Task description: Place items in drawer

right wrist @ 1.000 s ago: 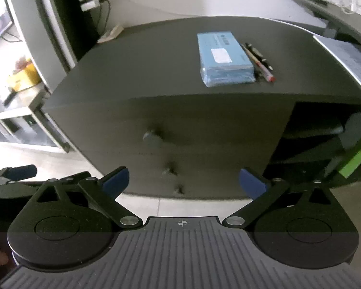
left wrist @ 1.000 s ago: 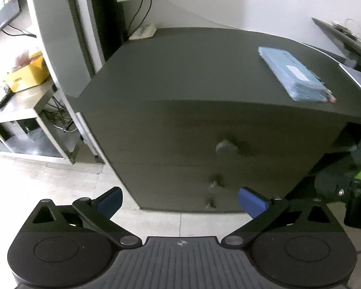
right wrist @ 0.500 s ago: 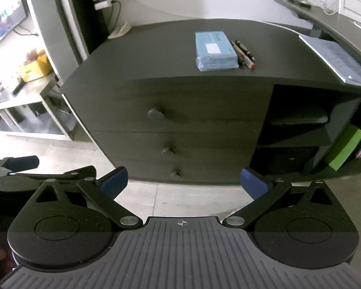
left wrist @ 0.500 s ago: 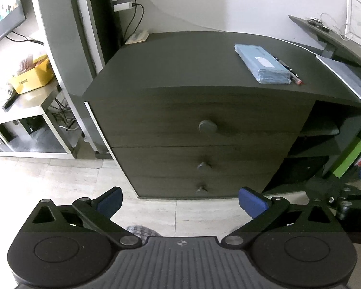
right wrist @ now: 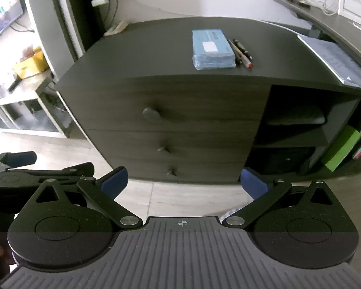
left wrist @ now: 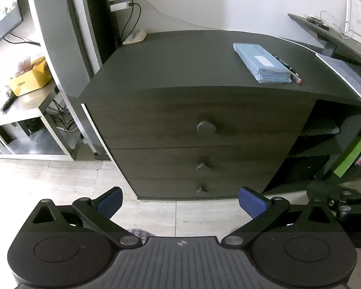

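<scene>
Both tools are hanging back from the dark bench (left wrist: 180, 55), well short of it, and neither is carrying anything. The left tool (left wrist: 179, 200) is sitting with its blue pads spread wide, nothing between them. The right tool (right wrist: 183, 180) is showing the same: pads wide apart, empty.

All three drawers are looking shut, so I'm judging that the opening has to come first. The top drawer knob (left wrist: 206, 127) is lying almost dead ahead of the left tool, straight up the middle of its view and only a touch right of centre. From the right tool that same knob (right wrist: 151, 114) is sitting off to the left of centre. So the left tool is lining up better for the pull, by my reading.

The items are waiting on the bench top, toward its right side near the front edge. The blue package (left wrist: 262, 62) is lying with its long axis running front to back, angled away to the right in the left view, but nearly square-on in the right view (right wrist: 213, 49). The pens (right wrist: 240, 53) are lying just beside it on its right, parallel to it. That package is sitting almost straight ahead of the right tool, a touch right of centre, so the right one looks the likelier picker.
</scene>
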Available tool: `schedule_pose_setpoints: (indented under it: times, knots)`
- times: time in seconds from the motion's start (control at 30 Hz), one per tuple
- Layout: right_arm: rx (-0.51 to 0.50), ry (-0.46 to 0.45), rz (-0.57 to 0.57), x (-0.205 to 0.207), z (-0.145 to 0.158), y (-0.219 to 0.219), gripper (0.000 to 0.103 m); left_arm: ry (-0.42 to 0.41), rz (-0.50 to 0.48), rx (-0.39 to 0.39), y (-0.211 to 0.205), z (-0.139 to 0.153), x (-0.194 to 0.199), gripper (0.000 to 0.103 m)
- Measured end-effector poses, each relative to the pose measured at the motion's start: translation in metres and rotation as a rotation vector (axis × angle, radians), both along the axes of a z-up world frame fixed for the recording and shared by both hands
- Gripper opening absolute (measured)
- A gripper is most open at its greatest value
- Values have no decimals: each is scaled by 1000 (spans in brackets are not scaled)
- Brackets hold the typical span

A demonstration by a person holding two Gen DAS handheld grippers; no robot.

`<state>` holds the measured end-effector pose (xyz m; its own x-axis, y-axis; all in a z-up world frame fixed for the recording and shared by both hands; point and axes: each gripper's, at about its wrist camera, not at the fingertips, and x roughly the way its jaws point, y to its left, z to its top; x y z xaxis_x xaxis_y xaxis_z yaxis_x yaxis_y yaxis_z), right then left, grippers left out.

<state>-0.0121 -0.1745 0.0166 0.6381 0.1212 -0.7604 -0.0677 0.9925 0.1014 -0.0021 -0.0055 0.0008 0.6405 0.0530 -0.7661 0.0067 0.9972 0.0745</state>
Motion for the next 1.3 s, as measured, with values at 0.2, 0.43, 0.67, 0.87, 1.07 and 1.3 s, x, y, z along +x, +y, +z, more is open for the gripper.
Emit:
schedule_pose_setpoints:
  times: [0.2,0.43,0.67,0.87,1.07,1.3]
  knots:
    - [-15,1,2,4,-2,-1,102,9,-2,-8,0,-3,4,102]
    - [-20,-6,2,5,-2,-1,102,8,0,-9,0,-3,4,102]
    - [-17,-12,-3,5,-2,-3,102,0,-2,-8,-2,-2,3,102]
    - [-21,-16,-4,4,-2,-2,102,1,-5,-9,-3,-2,3,102]
    - [-19,-14,-6,4,-3,-3,102,1,-3,-4,-4,-2,3,102]
    - [-22,-14,-7,3,-4,-1,102,2,-1,-4,-5,-2,3,102]
